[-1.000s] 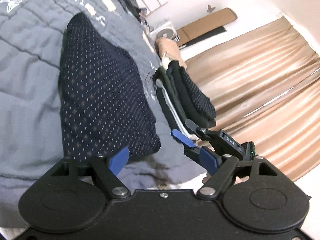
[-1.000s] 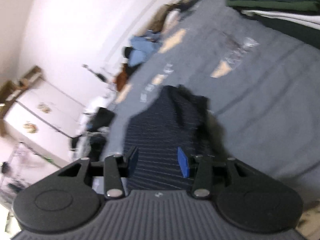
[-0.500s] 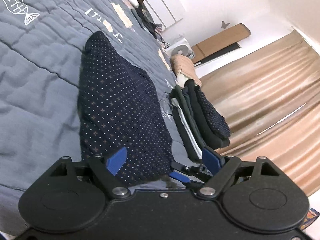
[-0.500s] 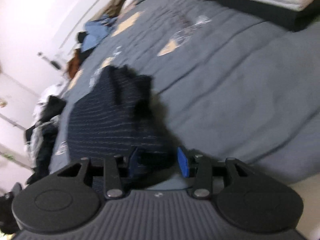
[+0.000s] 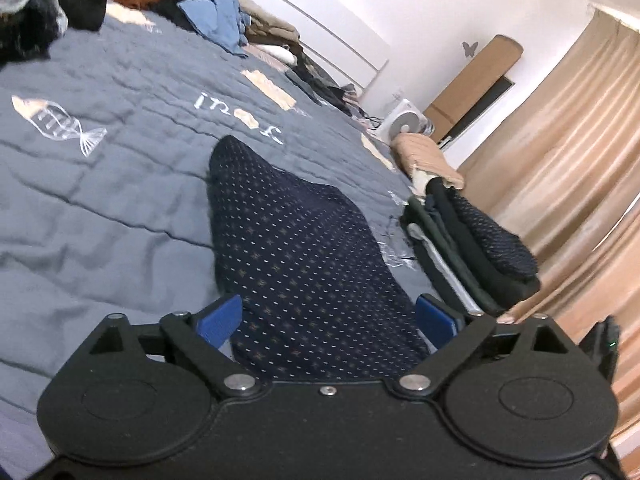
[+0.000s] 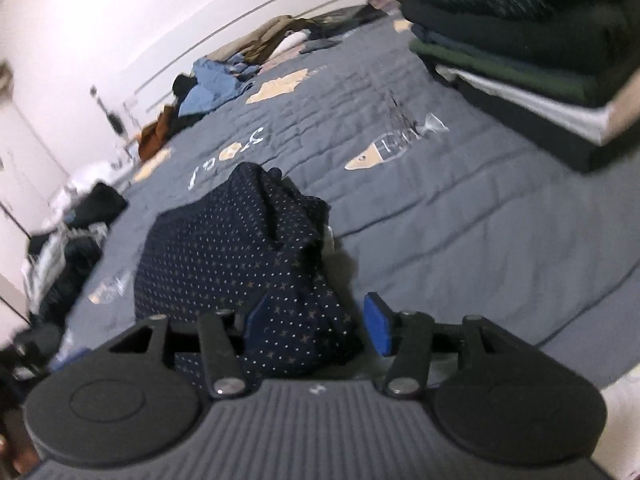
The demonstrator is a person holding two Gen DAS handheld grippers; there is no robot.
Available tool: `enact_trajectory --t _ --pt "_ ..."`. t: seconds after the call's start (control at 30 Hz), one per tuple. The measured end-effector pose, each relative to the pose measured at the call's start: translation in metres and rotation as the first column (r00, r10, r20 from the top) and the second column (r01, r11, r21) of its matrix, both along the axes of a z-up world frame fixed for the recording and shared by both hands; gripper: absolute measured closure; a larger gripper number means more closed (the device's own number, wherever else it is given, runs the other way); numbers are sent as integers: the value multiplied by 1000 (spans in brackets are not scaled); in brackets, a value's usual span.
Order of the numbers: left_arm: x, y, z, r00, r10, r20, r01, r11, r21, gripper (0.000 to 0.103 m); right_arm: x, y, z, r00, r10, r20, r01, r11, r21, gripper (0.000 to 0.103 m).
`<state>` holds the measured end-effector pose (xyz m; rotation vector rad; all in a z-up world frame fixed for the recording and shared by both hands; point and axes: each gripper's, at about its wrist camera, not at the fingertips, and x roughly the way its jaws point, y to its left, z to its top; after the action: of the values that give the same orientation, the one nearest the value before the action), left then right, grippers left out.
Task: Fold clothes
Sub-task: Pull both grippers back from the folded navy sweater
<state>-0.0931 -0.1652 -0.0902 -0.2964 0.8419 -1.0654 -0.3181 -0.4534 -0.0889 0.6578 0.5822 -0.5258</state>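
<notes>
In your left view, the left tool sits low over the near end of the dark dotted cloth. Its two blue pads are far apart and are opening wider. The cloth lies between them, but the pads do not squeeze it. The cloth lies folded in a long shape on the grey bed cover. A pile of folded clothes sits off to the right, near the curtain. A heap of loose clothes waits at the far end of the bed.

In your right view, the right tool is at the other near corner of the same cloth. Its pads are partly apart and are opening too. A bunched bit of cloth sits between them. The right pad is clear of it. The left pad is close against the fabric, and I cannot tell if it touches.

It looks like you are letting go after a fold. The right side is lumpy. Next, I think you need to pull both tools clear, then smooth that lump or move the cloth over to the pile.
</notes>
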Motion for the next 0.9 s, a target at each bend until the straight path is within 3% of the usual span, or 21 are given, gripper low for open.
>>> enact_trajectory --t 0.17,0.57,0.9 --pt "-4 -1 7 998 10 64 -15 997 80 7 16 16 7 995 31 -94 -41 994 -101 47" --pt "-22 -14 14 961 9 277 -86 960 267 0 26 38 16 994 37 -98 -52 987 -150 47" --pt "-31 -25 13 957 -11 291 -91 938 336 0 43 54 15 981 151 -125 -164 982 -97 47"
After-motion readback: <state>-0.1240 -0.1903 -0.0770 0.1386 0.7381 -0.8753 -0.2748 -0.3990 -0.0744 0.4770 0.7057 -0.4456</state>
